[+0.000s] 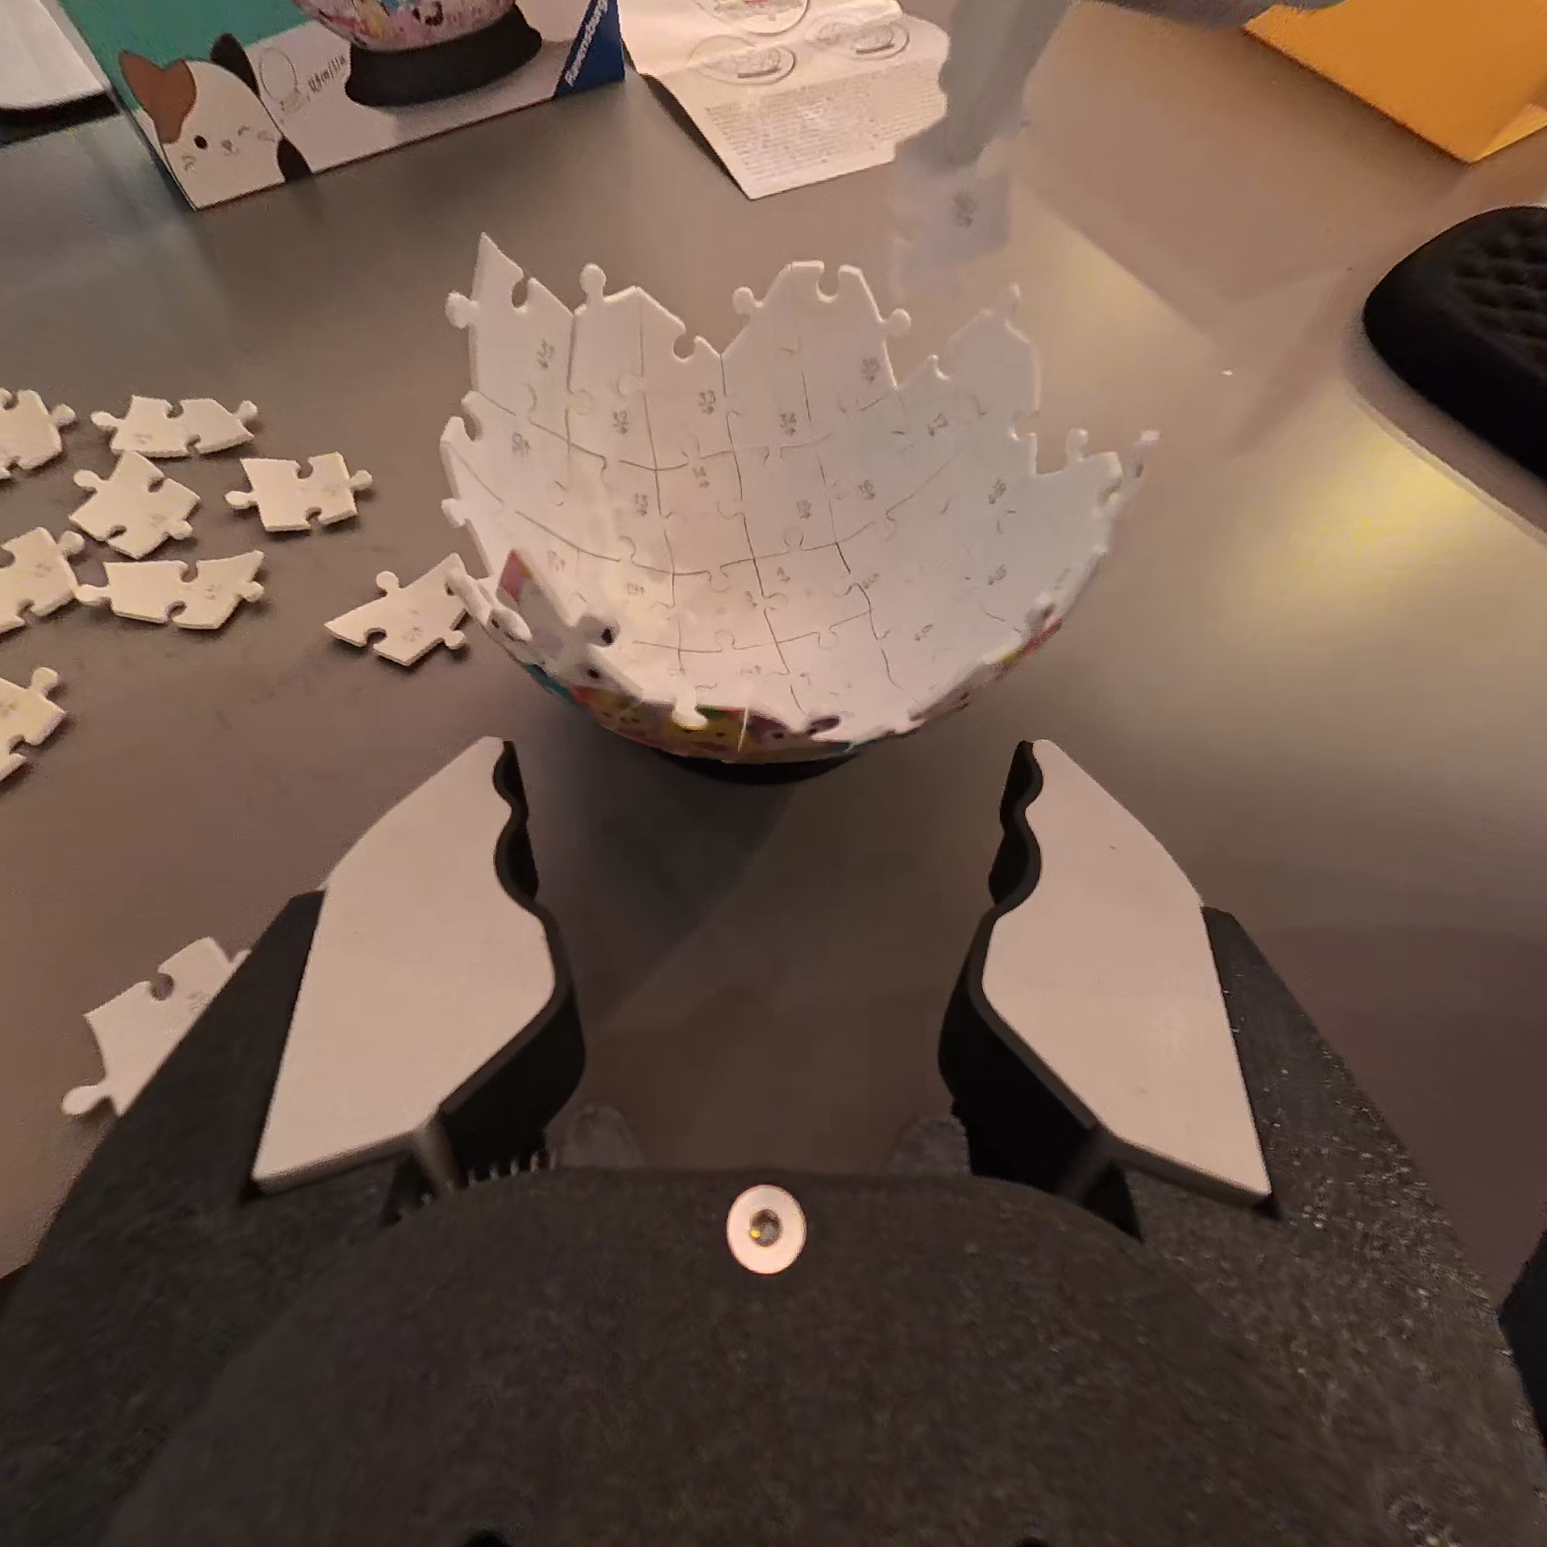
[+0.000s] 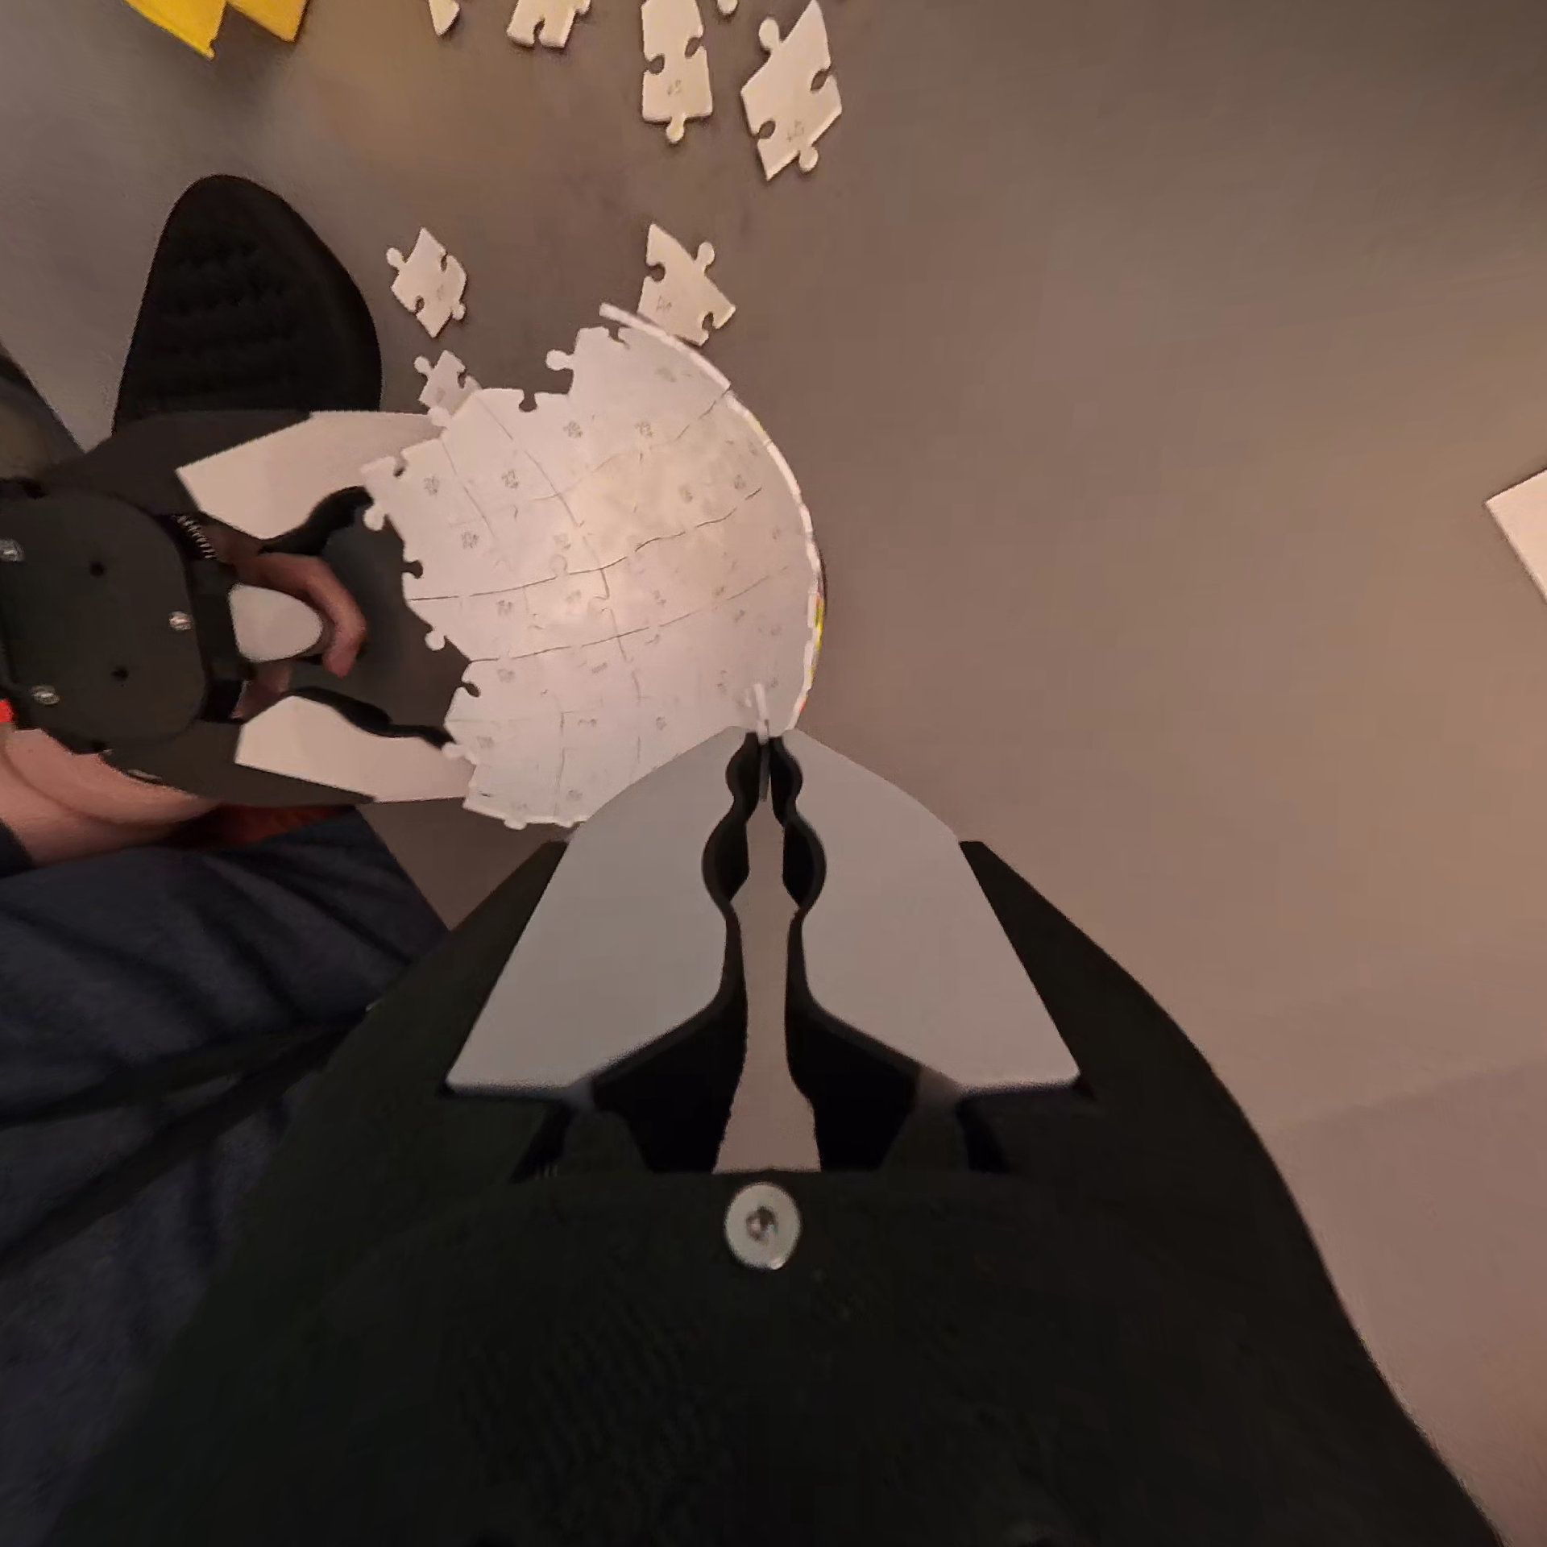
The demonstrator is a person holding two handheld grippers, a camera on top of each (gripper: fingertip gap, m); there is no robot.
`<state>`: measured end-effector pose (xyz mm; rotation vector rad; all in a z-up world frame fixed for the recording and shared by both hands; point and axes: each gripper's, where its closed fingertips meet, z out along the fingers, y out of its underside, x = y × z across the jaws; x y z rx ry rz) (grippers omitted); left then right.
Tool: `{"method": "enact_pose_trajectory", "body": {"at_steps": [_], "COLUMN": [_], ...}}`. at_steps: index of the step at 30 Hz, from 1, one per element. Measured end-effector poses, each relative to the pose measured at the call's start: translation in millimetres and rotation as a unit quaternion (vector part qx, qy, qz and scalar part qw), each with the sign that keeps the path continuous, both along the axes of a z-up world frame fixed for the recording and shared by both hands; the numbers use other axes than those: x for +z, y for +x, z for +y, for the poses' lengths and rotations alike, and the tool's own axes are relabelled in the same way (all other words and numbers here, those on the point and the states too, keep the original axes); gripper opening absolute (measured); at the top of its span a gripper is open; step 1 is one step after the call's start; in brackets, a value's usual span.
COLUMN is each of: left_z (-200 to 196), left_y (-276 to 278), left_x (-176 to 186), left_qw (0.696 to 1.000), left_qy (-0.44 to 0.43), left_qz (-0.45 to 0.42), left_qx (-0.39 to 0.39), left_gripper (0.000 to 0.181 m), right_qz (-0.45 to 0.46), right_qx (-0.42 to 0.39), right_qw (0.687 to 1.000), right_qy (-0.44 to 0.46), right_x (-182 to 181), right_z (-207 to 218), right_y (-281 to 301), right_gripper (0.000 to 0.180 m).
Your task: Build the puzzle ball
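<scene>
A puzzle piece [image 2: 763, 758] is pinched by the right tool [image 2: 764, 737] at the puzzle ball [image 1: 753, 536] rim — the left tool [image 1: 766, 758] is held released just beside it.

The left gripper [image 1: 766, 804] hung with its jaws spread wide just short of the half-built puzzle ball [image 1: 778, 536] on its black stand [image 1: 758, 766], loose white pieces [image 1: 180, 582] scattered at nine o'clock (plain side up) and the right gripper [image 1: 963, 159] blurred at one o'clock.
</scene>
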<state>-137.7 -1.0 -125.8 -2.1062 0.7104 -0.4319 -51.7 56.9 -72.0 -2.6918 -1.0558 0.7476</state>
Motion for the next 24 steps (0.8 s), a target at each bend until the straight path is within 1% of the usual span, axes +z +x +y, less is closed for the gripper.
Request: {"method": "enact_pose_trajectory", "body": {"at_steps": [3,5,9,14,22,24], "left_z": [2.9,3.8,8.6,11.7,12.4,13.1], "left_y": [2.4,3.8,3.3,7.2,6.6,6.3], "left_x": [-10.4,-14.3,-12.1,-7.3,-4.0,-2.8], "left_qw": [1.000,1.000,1.000,1.000,1.000,0.999], "left_qy": [-0.018,-0.022,-0.002,0.005,0.025,0.028], "left_qz": [0.003,0.006,0.020,0.005,0.009,0.006], "left_qx": [0.003,0.004,0.008,0.004,-0.009,-0.012], "left_gripper": [0.105,0.102,0.097,0.095,0.093,0.092], "right_qz": [-0.016,-0.035,-0.061,-0.105,-0.127,-0.112], "right_qx": [0.010,0.018,0.032,0.046,0.049,0.051], "right_qw": [0.999,0.999,0.997,0.992,0.988,0.990], "right_qy": [-0.028,-0.030,-0.045,-0.053,-0.070,-0.070], "right_x": [-3.0,-5.0,-8.0,-14.4,-17.9,-15.9], "right_z": [-2.8,-1.2,0.5,2.5,4.3,4.4], "right_y": [-1.3,-1.4,-5.5,-4.9,-3.8,-6.5], "right_gripper": [0.003,0.003,0.003,0.003,0.003,0.003]}}
